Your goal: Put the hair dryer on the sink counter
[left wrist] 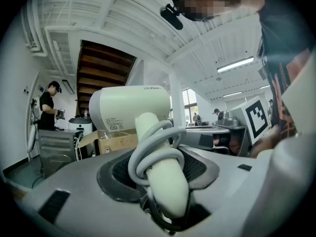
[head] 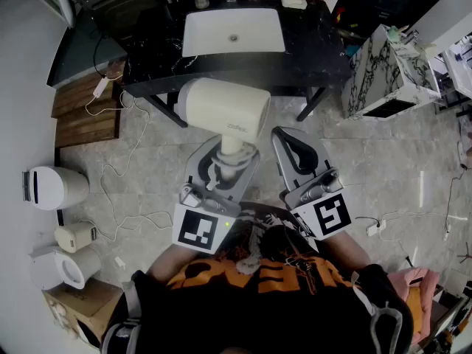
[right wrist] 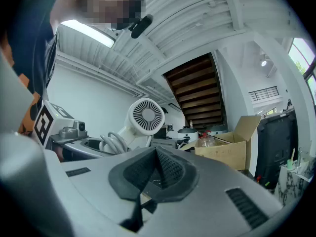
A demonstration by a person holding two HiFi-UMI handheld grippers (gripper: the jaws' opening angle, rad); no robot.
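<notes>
While I stood back from it, the black counter lay ahead of both my grippers, well apart from their tips, with the white sink set in its middle. The dryer was not on it. It was held in the air just ahead of my left gripper, short of the counter, with its pale barrel lying crosswise past the jaw tips and its handle running back between them. That gripper's jaws were closed on the handle, pads pressing on either side, and it pointed about level. My right gripper sat just to the right of the left one, apart from the dryer, with its jaws together and nothing between them. The dryer's round rear grille faced that gripper. The grey cord was wound in loops round the handle, between the left jaws.
</notes>
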